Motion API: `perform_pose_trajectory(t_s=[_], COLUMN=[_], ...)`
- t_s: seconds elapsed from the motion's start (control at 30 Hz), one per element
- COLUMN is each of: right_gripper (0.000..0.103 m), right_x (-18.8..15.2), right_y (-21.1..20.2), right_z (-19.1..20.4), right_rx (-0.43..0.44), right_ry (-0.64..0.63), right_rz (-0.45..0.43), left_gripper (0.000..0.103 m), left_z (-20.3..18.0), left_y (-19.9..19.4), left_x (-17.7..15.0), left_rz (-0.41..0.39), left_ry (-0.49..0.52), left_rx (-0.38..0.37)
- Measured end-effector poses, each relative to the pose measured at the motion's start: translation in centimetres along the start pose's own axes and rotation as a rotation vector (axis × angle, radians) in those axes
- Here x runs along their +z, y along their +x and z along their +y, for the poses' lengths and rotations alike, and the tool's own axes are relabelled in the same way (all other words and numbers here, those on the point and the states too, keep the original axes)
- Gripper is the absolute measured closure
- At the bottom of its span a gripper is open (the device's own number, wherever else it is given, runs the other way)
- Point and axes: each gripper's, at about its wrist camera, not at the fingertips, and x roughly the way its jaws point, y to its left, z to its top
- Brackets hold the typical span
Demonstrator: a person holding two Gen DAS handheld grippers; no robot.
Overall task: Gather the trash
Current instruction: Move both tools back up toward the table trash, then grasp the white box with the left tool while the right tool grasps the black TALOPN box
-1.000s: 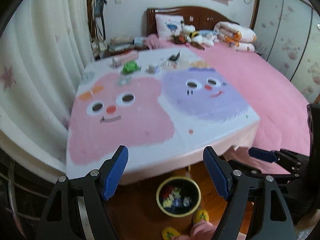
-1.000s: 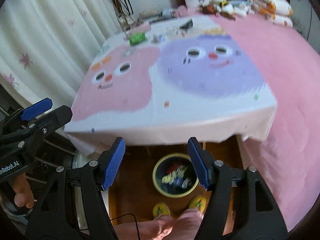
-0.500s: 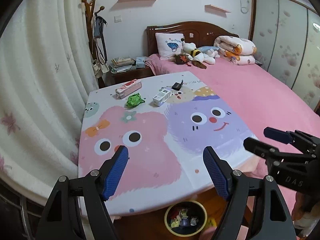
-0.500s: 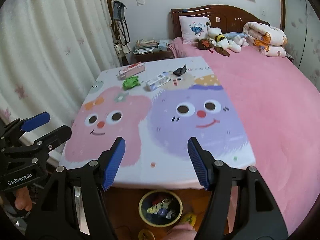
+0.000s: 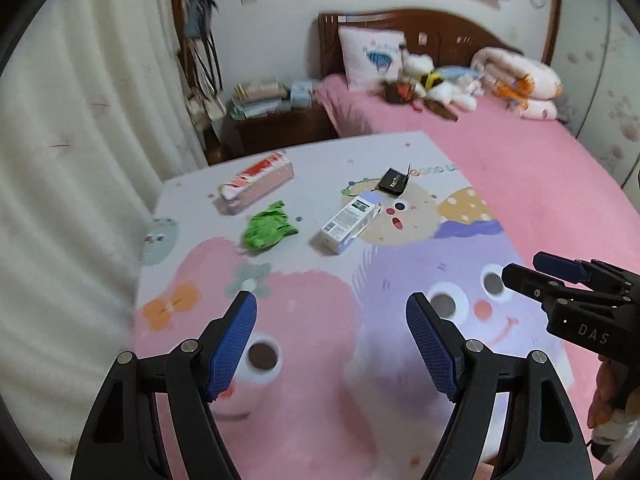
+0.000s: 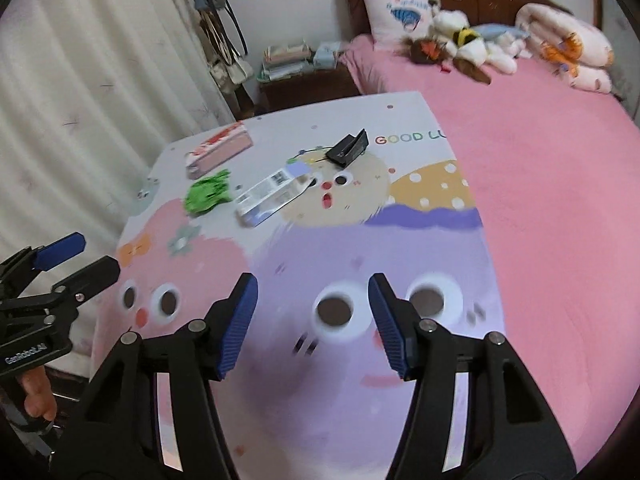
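A bedroom: a table [image 5: 400, 152] under a cartoon-printed cloth stands between a white curtain [image 5: 80, 160] and a pink bed [image 5: 520, 168] with a pillow [image 5: 370, 56] and plush toys [image 5: 424, 80] at the headboard. The trash lies toward the table's far end. A pink-and-red box [image 5: 256, 182] sits nearest the far left corner. Just in front of it lies a crumpled green wrapper [image 5: 267, 231], and to the right of that a white carton [image 5: 350, 218] lies flat on its side. Beyond the carton's far end sits a small black box [image 5: 394, 182], its lid up.

The left gripper [image 5: 332, 352] hovers over the pink cartoon face at the near end, fingers wide apart and empty. The right gripper [image 6: 314, 320] hovers over the purple face, fingers likewise spread with nothing between them. Both are well short of the trash. Each gripper shows at the edge of the other's view, held by a hand [image 6: 38, 396].
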Motion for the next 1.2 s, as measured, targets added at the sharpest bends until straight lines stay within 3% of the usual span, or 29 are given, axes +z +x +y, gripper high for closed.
perform_pose_trajectory(t_s=[0.23,0.4,0.57,0.77,0.83,0.87,1.0,1.07,1.2], right_gripper=[0.048,0.048,0.048,0.05,0.054,0.061,0.095,0.101,0.102], right_x=[7.6,11.2,14.1,15.6,15.4,15.3,14.7,14.4,13.3], right_y=[10.6,16.2,20.7,25.4,26.4,26.8,27.4,27.2,25.2], right_z=[-6.0,-7.7,-7.5,-7.0,-7.1,-7.1,-7.1,-7.5,-8.2], right_rx=[0.044,0.063,0.08,0.045,0.038,0.035,0.031,0.043,0.094], right_ry=[-0.001,0.028,0.045,0.073,0.091,0.093,0.075,0.091,0.119], right_rz=[0.09,0.119,0.147,0.2,0.221,0.227,0.226,0.217,0.187], left_gripper=[0.024,0.024,0.029,0.044,0.063,0.065,0.066,0.067,0.067], left_z=[-2.6,-3.1,-3.1,-3.5,-3.3,-3.2,-2.9,-2.8,-2.7], left_y=[15.3,23.5,28.5,31.6,32.5,32.9,33.1,32.9,31.4], left_x=[7.5,9.2,9.6,10.2,10.2,10.2,10.2,10.1,9.8], left_rz=[0.161,0.269,0.342,0.378,0.397,0.404,0.385,0.371,0.337], left_ry=[0.025,0.013,0.009,0.011,-0.015,-0.032,-0.08,-0.097,-0.137], left_rx=[0.075,0.085,0.083,0.07,0.063,0.056,0.069,0.079,0.099])
